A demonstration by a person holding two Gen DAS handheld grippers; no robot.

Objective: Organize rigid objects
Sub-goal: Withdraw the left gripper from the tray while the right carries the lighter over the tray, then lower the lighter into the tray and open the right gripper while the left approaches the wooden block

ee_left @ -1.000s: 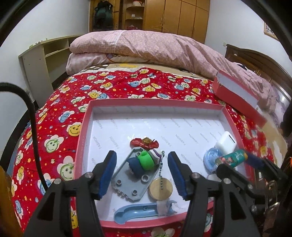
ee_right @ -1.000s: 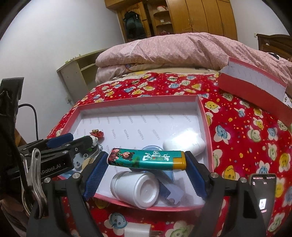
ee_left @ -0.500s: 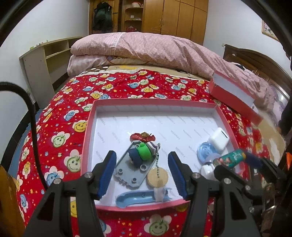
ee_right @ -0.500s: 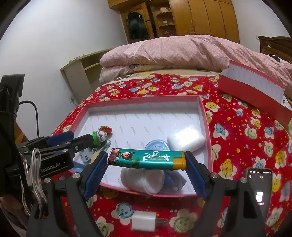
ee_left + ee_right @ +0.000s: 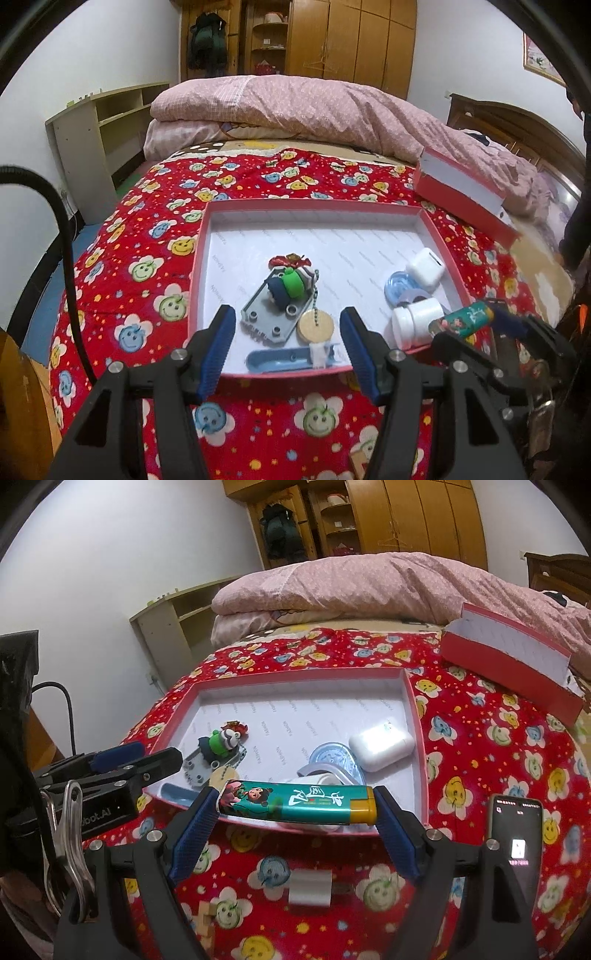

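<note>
The right gripper [image 5: 295,806] clamps a teal lighter [image 5: 295,805] endwise between its blue pads, lying crosswise just over the near rim of the pink-edged tray [image 5: 415,716]. The left gripper [image 5: 288,349] stands partly open with nothing between its pads; it hangs above the tray's near edge.

Ahead of the left gripper, inside the tray, lie a grey plate [image 5: 273,314] with a green and navy toy figure [image 5: 290,284] on it, a gold disc [image 5: 316,325] on a bead chain, and a red ornament [image 5: 290,261] farther off. A blue curved piece [image 5: 277,362] lies just under its pads.

Beyond the lighter sit a white earbud case [image 5: 380,744], a round blue lid [image 5: 330,757] and a white jar [image 5: 417,321], partly hidden by the lighter in the right view. Below the right gripper, on the red smiley bedspread [image 5: 498,738], lie a white charger plug [image 5: 310,890] and wooden blocks [image 5: 205,917]; a lit phone [image 5: 515,830] lies to its right. A red box lid [image 5: 509,661] rests far ahead to the right.
</note>
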